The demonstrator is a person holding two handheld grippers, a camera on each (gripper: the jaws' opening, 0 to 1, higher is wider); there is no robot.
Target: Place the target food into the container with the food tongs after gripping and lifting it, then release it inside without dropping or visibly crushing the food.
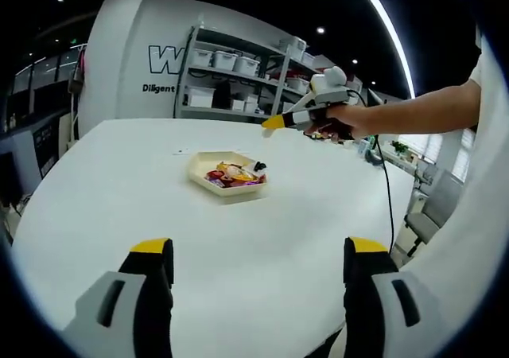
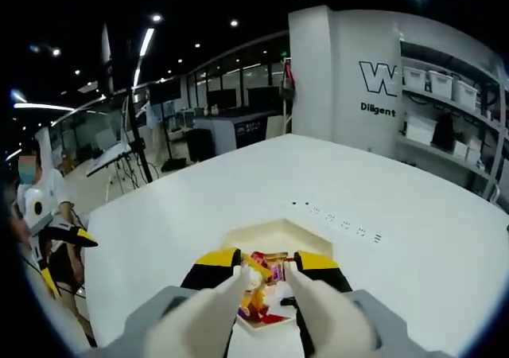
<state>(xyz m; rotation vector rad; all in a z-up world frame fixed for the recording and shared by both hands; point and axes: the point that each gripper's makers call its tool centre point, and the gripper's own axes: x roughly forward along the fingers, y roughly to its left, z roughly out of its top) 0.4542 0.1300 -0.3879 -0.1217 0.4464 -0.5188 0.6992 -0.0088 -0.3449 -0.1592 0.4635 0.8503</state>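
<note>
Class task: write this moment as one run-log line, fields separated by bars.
left gripper: open, low over white table | right gripper: above tray, white tongs in it | wrapped snacks: in tray | nothing lifted yet

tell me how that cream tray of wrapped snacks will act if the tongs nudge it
The tray looks shallow and thin-walled, so probably light and apt to slide on the smooth white table. Its low, wide shape makes tipping unlikely. The wrapped snacks lie loose and may shift.
</note>
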